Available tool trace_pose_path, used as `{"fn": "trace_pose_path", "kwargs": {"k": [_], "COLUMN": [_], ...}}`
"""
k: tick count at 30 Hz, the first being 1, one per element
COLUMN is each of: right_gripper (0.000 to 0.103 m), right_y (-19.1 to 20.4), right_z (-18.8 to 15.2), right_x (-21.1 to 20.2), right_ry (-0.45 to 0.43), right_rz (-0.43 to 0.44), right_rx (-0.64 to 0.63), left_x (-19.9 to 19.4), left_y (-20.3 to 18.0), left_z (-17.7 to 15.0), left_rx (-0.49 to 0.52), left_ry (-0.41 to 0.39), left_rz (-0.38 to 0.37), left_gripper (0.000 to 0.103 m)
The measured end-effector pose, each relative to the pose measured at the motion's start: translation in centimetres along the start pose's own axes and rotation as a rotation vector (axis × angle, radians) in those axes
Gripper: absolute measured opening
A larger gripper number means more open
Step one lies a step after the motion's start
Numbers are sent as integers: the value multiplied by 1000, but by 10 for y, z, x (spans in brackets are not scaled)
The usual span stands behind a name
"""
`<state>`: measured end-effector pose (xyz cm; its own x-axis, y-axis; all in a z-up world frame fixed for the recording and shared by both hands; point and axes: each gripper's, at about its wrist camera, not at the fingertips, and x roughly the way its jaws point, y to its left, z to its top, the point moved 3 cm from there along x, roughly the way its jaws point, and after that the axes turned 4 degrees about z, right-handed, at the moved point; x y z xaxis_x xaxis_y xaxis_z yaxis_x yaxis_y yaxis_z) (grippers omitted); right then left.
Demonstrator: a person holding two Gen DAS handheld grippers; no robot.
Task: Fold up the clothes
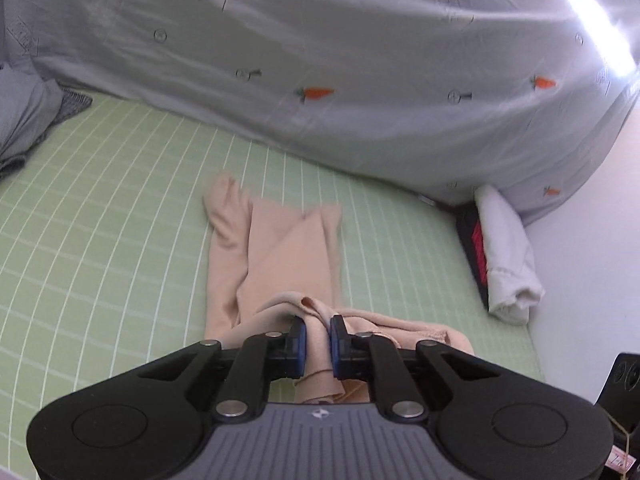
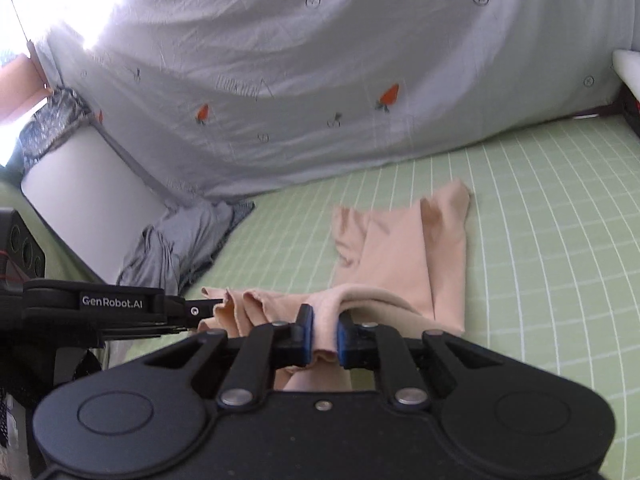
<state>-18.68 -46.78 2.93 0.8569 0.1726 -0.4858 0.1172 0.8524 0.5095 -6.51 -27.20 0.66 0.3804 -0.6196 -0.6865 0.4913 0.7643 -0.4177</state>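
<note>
A beige garment (image 1: 280, 248) lies stretched away from me on the green checked sheet (image 1: 120, 220). Its near edge is lifted off the bed. My left gripper (image 1: 318, 332) is shut on a bunched fold of that edge, cloth squeezed between the blue pads. In the right wrist view the same beige garment (image 2: 400, 248) runs forward, and my right gripper (image 2: 325, 330) is shut on another part of its near edge. The left gripper (image 2: 200, 312) shows from the side at the left of that view, pinching the hem.
A pale grey quilt with carrot prints (image 1: 320, 60) is heaped along the far side. A rolled white cloth (image 1: 508, 248) lies on a dark box (image 1: 476, 248) by the wall. A crumpled grey garment (image 2: 180, 244) sits at the left on the green sheet (image 2: 540, 240).
</note>
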Motion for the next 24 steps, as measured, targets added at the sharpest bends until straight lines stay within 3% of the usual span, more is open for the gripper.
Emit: {"fn": "trace_pose_path", "kwargs": {"k": [4,10,18,24], "right_gripper": [12,12,13,13], "right_y": [-4,-9,-51,-98], "right_z": [36,73,89,68], "right_x": [5,29,87,150], "right_ry": [-92,-116,-33,118], "right_rz": [18,8,-15,-95], "right_rx": [2,-49,1,56], "left_x": [-6,11,80,165], "left_y": [-13,-19,-7,21], "left_z": [44,76,97,86], "left_rx": [9,27,29,-6], "left_ry": [-97,-131,-50,122], "left_rz": [-12,-4,42,108], "left_gripper": [13,13,13,13]}}
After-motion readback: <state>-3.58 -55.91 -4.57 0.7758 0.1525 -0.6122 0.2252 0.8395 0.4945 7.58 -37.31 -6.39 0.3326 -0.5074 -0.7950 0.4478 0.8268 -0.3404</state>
